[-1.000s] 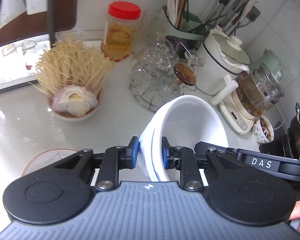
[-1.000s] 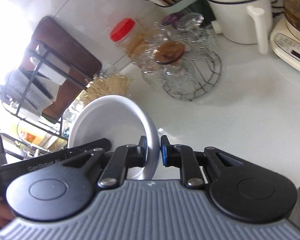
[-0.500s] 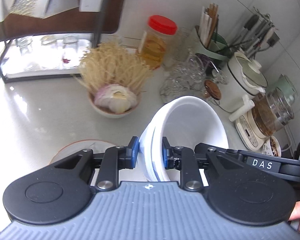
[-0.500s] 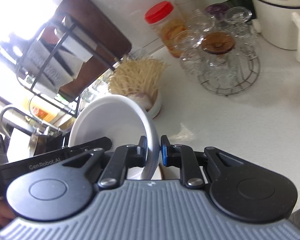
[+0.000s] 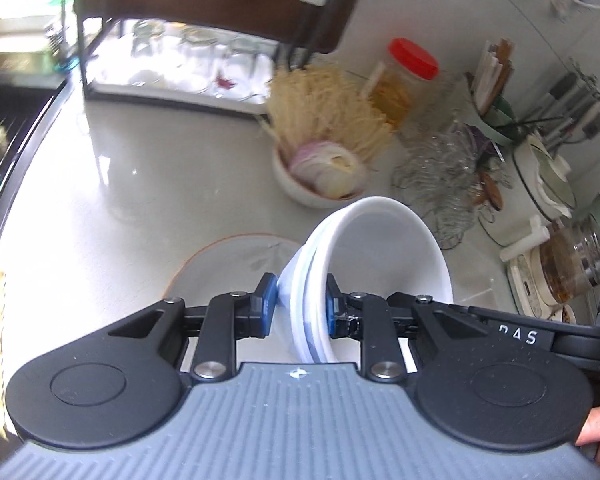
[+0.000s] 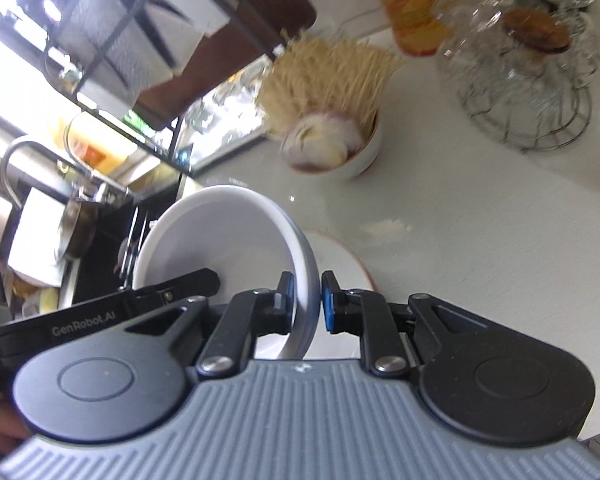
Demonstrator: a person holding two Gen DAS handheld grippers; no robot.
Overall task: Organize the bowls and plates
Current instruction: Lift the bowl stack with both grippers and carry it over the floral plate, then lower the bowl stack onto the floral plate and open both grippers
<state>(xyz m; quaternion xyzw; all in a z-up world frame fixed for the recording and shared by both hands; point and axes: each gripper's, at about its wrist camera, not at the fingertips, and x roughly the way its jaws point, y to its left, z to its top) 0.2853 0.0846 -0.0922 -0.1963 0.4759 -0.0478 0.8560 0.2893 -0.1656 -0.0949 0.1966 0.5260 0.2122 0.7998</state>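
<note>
My left gripper (image 5: 298, 306) is shut on the rim of a stack of white bowls (image 5: 380, 256), held tilted above the counter. My right gripper (image 6: 305, 300) is shut on the opposite rim of the same white bowls (image 6: 220, 236). Each view shows the other gripper's arm reaching across the bowl. A white plate with an orange rim (image 5: 228, 264) lies on the counter just below and left of the bowls; it also shows in the right wrist view (image 6: 340, 264).
A bowl of onion and noodles (image 5: 320, 172) stands behind the plate, with a red-lidded jar (image 5: 404, 76), a wire rack of glasses (image 5: 444, 176), a white pot (image 5: 544, 184) and a kettle base (image 5: 540, 276) to the right. A black shelf rack (image 5: 180, 40) and sink (image 6: 40, 208) lie left.
Both grippers have carried the bowls leftward along the counter. The orange-rimmed plate has come into fuller view below them, and the shelf rack and sink have come into view.
</note>
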